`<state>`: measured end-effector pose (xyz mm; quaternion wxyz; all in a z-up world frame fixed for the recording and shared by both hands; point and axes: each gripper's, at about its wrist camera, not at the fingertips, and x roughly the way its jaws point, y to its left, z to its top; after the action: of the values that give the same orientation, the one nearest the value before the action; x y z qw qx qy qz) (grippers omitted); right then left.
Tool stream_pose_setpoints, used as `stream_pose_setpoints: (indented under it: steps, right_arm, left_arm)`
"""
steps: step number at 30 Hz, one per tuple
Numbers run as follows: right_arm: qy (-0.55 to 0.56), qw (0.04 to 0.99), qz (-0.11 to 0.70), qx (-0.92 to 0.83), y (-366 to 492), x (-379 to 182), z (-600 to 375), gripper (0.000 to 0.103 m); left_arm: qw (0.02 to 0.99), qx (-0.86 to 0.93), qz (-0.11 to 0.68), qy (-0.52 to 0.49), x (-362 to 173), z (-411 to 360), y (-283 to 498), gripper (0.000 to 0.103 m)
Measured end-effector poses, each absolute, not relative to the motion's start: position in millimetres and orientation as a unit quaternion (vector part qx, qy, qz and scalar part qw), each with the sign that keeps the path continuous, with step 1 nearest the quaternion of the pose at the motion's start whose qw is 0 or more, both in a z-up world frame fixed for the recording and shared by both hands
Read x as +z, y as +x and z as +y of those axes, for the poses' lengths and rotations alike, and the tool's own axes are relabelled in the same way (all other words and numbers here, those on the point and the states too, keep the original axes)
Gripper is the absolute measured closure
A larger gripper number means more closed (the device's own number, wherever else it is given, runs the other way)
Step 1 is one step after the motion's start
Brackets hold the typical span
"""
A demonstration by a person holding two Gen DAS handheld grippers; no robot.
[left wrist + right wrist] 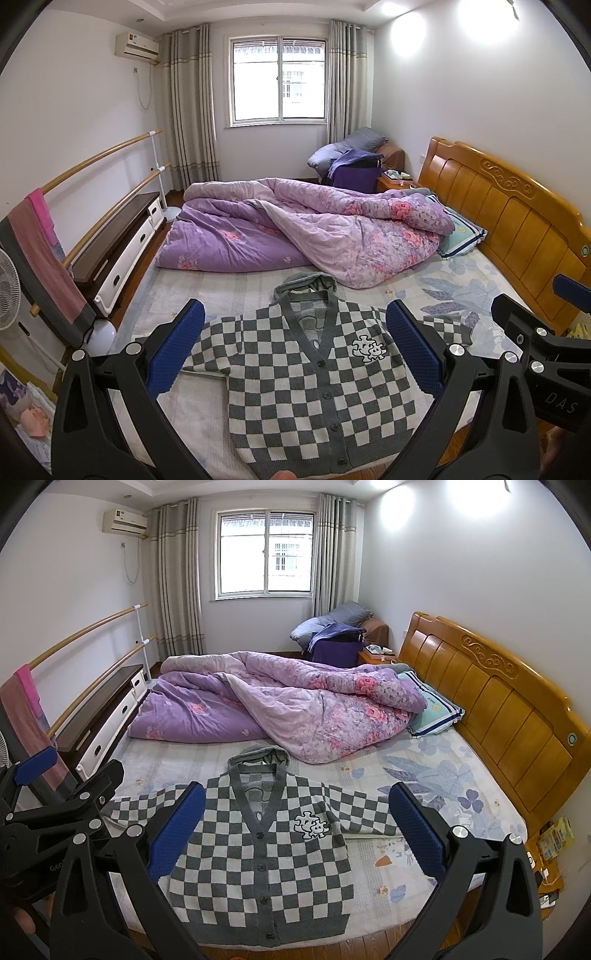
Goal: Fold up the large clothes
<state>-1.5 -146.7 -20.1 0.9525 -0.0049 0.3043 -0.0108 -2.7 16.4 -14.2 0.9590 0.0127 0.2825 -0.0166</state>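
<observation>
Checkered cardigan lies flat on bed — left gripper and right gripper fingers spread, holding nothing.

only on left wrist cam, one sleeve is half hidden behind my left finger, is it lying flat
observer: yes, that sleeve of the checked cardigan lies flat, stretched out sideways on the bed.
operator: cant see the hem properly
observer: the hem lies along the bed's near edge, with the front buttoned down to it.
operator: and the right claw
observer: the right claw is open and holds nothing, above the cardigan.
</observation>
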Motion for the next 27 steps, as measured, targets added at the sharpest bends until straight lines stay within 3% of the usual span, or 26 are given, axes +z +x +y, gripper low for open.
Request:
stream_pose_setpoints:
  steps: [18, 27]
  right_arm:
    - [0.009, 0.943, 0.329, -0.041, 0.6, -20.4, -112.8, 0.007]
    - [0.014, 0.929, 0.367, -0.041, 47.4, -44.5, -119.4, 0.007]
  left_arm:
    - [0.950, -0.050, 0.309, 0.011, -24.2, 65.4, 24.1, 0.005]
    - [0.937, -0.052, 0.344, 0.015, -52.1, 58.8, 63.6, 0.005]
